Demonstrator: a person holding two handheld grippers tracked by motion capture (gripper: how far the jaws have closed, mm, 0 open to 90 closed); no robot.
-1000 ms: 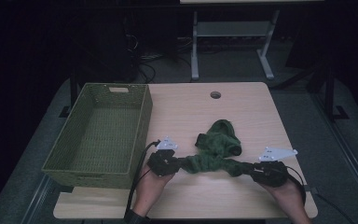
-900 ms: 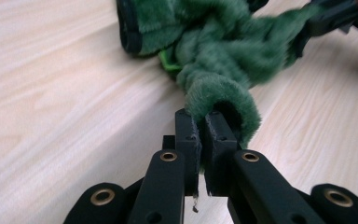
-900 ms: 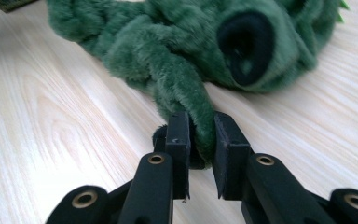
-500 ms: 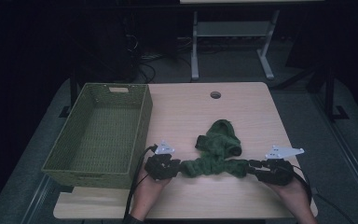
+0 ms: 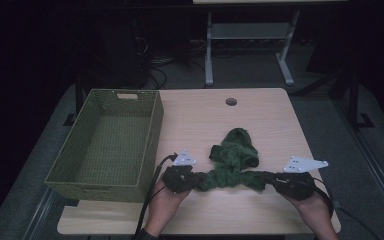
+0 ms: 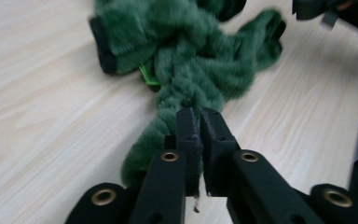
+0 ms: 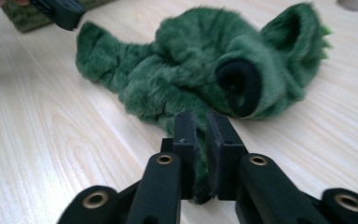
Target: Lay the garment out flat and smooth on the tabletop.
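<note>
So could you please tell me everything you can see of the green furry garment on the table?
The green furry garment looks like plush fleece with black ribbed cuffs. It lies crumpled on the wooden table, right of the woven basket and apart from it. Its near edge is pulled out sideways into a rope-like band. The left gripper and the right gripper each pinch one end of it in nearly closed jaws.

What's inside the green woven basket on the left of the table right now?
The basket looks empty: its woven floor shows bare in the high view. The strip just inside its near wall is hidden. The green fuzzy garment lies outside it on the table.
</note>
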